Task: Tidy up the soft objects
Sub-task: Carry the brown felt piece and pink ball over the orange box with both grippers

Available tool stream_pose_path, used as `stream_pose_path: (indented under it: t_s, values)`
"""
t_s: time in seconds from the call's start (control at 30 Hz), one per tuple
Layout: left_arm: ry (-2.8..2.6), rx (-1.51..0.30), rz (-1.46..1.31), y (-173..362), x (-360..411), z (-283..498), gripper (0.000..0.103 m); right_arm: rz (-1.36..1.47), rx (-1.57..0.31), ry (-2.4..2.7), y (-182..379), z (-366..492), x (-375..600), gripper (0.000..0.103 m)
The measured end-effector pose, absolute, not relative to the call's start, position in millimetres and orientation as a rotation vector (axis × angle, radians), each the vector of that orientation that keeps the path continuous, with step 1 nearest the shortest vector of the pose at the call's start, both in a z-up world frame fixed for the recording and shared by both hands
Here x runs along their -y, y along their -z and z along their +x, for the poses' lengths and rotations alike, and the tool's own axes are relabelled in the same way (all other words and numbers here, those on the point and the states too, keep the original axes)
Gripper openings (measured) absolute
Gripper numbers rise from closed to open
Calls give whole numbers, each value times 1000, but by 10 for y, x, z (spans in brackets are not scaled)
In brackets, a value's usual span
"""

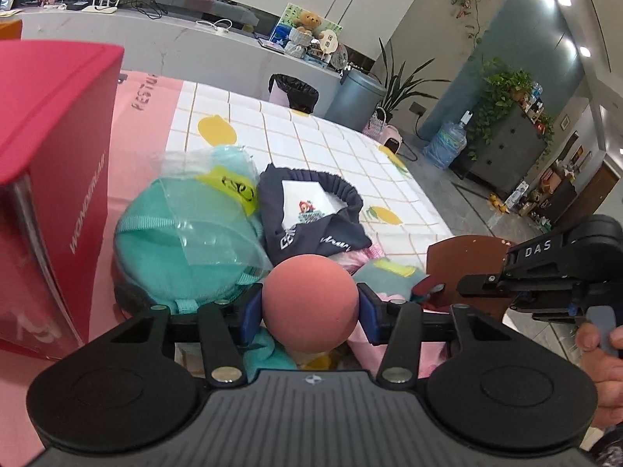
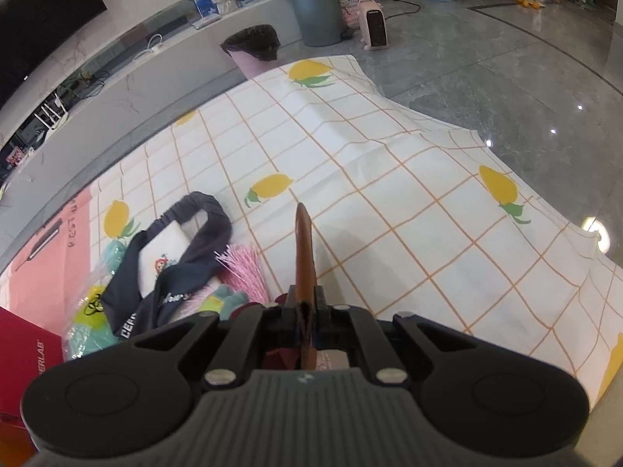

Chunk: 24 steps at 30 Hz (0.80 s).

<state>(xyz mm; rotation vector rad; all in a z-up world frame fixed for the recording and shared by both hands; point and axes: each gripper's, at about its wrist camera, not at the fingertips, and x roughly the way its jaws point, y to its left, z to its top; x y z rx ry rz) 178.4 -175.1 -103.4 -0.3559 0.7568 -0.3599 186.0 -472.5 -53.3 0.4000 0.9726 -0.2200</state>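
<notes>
Pink foam ball (image 1: 310,303) is in my left tool (image 1: 310,307), pinched across its widest part between the two blue pads (image 1: 249,313). The jaws are part closed, only as far as the ball's width allows. It looks light, matte and spongy, so I judge it grippy and easy to crush; a light squeeze on the equator is enough, and more force would just deform it. It sits above the pile, not resting on the tabletop (image 1: 311,132) as far as I can tell.

My right tool (image 2: 305,311) has its jaws nearly closed on a thin brown flat piece (image 2: 303,249), seen edge-on and standing upright out past the fingertips. It looks like leather or card, stiffer than the rest, so an edge pinch works. I can't tell what it is.

Just behind the ball: a teal knit pouch in a clear bag (image 1: 187,233) to the left and a navy drawstring bag (image 1: 311,210) with a white printed item inside, the two touching. Both are limp, and the plastic is probably slippery, so I'd take the fabric or the strap. Under and beside the ball are more pink and teal soft items (image 1: 385,272), and pink shredded strands (image 2: 245,268) lie by the navy bag.

A red box (image 1: 54,179) stands at the far left, touching the pile's edge. The lemon-print cloth (image 2: 389,194) to the right is bare.
</notes>
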Motion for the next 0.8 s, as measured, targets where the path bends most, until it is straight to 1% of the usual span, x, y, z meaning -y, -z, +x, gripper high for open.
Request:
stream_pose_path:
  t_s: [0.37, 0.6, 0.8]
  values:
    - [412, -693, -316, 751, 1784, 1614, 57, 455, -843, 216, 239, 1680, 4842, 2]
    - [446, -651, -298, 550, 1794, 1510, 57, 473, -809, 236, 131, 1584, 4871, 2]
    - [495, -653, -262, 309, 1783, 1501, 58, 475, -776, 225, 37, 1514, 4862, 2]
